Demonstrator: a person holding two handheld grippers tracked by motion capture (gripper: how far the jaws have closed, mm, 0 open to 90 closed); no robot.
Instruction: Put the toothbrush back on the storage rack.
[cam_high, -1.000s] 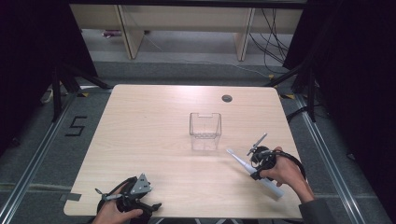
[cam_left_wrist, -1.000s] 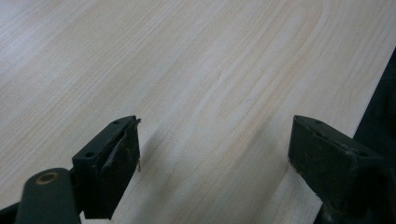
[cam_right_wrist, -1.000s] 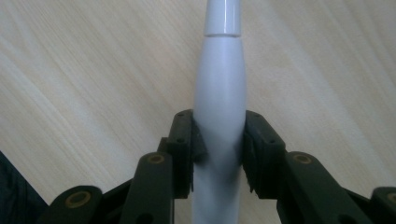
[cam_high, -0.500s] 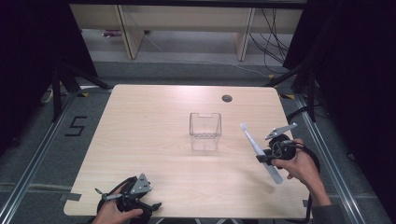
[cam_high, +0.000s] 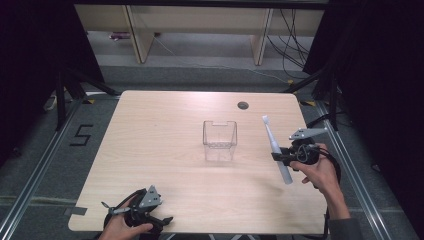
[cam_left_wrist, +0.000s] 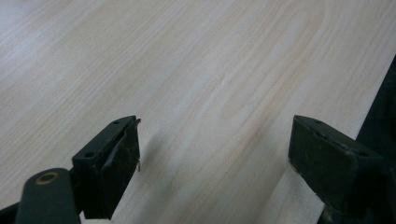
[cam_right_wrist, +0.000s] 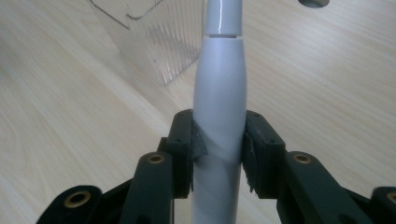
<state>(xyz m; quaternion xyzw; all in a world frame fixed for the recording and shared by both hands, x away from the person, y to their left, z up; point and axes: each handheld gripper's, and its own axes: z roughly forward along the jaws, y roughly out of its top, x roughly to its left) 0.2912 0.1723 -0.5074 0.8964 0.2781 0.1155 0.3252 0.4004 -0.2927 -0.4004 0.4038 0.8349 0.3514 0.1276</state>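
Observation:
My right gripper (cam_high: 278, 156) (cam_right_wrist: 218, 154) is shut on a white and grey electric toothbrush (cam_high: 275, 148) (cam_right_wrist: 219, 102), clamped around the handle's middle. The toothbrush is lifted off the table and slants with its brush head (cam_high: 265, 120) pointing up and away. It hangs to the right of a clear plastic box (cam_high: 219, 140) (cam_right_wrist: 152, 37) that stands open-topped at the table's middle. My left gripper (cam_high: 162, 221) (cam_left_wrist: 212, 163) rests at the near left edge of the table, open with nothing between its jaws.
The light wooden table (cam_high: 160, 130) has a round cable hole (cam_high: 243, 105) at the back right. Metal rails and a floor marker "5" (cam_high: 81, 135) lie to the left. Shelving and cables stand beyond the far edge.
The right gripper has lifted the toothbrush off the table and carried it right and away, tilting it more upright. The left gripper has stayed put.

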